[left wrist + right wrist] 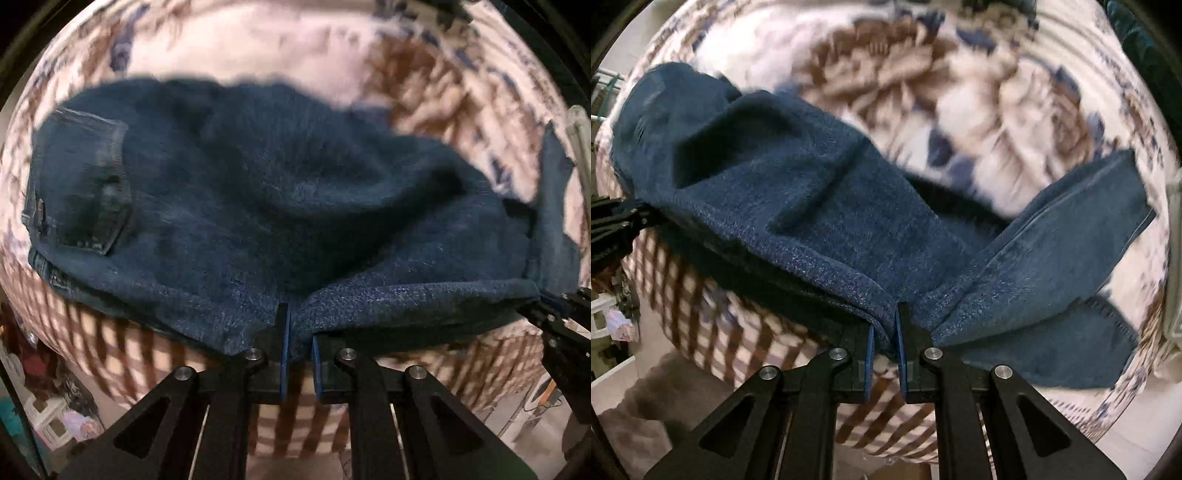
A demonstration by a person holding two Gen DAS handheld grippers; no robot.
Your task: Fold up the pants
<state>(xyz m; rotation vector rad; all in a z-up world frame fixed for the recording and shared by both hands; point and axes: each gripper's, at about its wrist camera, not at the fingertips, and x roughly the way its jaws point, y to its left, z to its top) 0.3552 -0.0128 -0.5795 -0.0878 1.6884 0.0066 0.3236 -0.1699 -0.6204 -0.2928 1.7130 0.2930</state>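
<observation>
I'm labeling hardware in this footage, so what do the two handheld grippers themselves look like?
The left gripper and right gripper match: matte black angular linkage arms with triangular cutouts, round silver pivot bolts, and flat fingers faced with blue pads. No cables, markings or sleeves show.

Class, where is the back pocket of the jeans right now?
In the left wrist view, the back pocket sits at the far left of the jeans, which lie on the floral blanket, well left of the left gripper.
</observation>
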